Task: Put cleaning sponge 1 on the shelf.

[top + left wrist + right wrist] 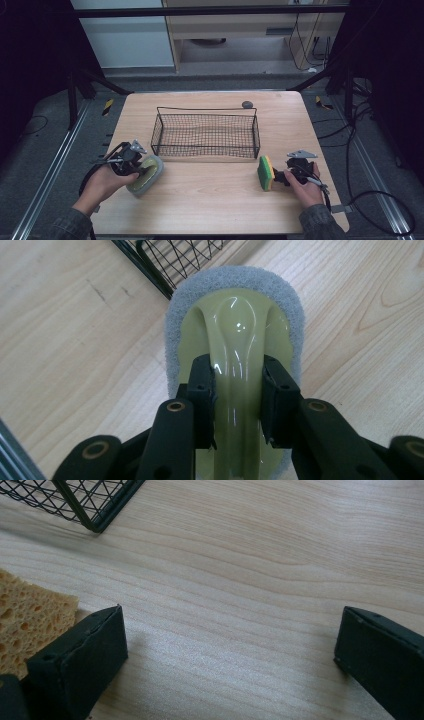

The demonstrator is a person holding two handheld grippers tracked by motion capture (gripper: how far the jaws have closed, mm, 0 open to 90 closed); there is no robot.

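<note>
Scrubbing pad with handle [235, 340] at the left front of the tabletop [210, 200], just beside the wire basket [206, 131]; the left gripper [239, 390] has its jaws clamped on the glossy ridge handle; that handle looks stiff and possibly slippery, the grey fleece rim soft, the whole thing light; the handle's narrow waist is judged the best hold. Right gripper [225, 645] stands with jaws apart and empty, the sponge [265, 172] just beside one jaw.

A light wooden table [210, 200] stands on grey carpet [45, 150] between floor rails [55, 165]. Behind it are pale cabinets [135, 45], with dark curtains [30, 50] on both sides and cables [360, 140] at right.
</note>
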